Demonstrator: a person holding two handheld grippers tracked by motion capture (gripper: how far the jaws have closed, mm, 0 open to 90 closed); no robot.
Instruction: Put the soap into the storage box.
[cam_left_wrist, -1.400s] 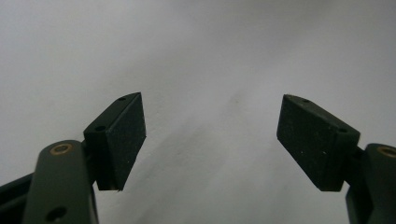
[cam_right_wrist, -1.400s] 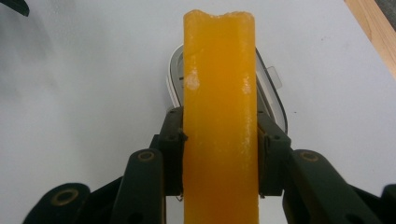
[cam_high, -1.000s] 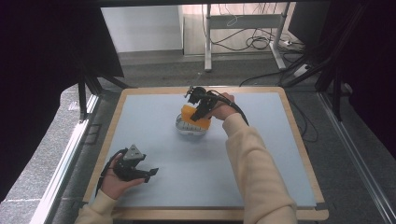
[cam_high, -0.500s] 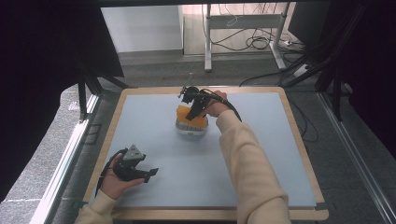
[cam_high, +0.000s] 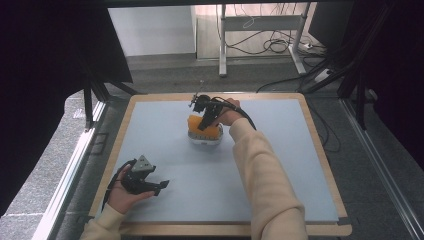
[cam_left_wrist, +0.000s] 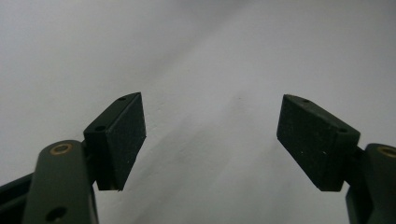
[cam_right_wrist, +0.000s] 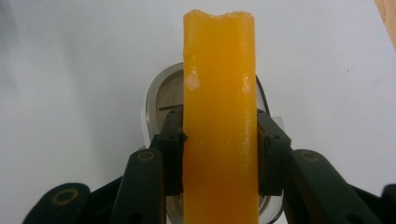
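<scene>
My right gripper (cam_high: 204, 120) is at the far middle of the table, shut on a tall orange slab (cam_right_wrist: 219, 93) that stands upright between its pads. Directly under the slab sits a round white dish-like object (cam_right_wrist: 159, 95) with a metallic inside; whether the slab touches it I cannot tell. In the high view the orange slab (cam_high: 212, 132) overlaps that white object (cam_high: 202, 141). My left gripper (cam_high: 161, 185) rests at the front left of the mat, held in a hand. Its jaws (cam_left_wrist: 210, 135) stand wide apart with nothing between them.
The table has a pale blue-grey mat (cam_high: 280, 150) inside a wooden border (cam_high: 327, 150). Beyond the far edge are a desk frame and loose cables (cam_high: 270, 45) on the floor. A dark stand (cam_high: 90, 95) rises at the left.
My right gripper has sunk a little with the orange slab, closer over the white object. The left gripper has stayed where it was.
</scene>
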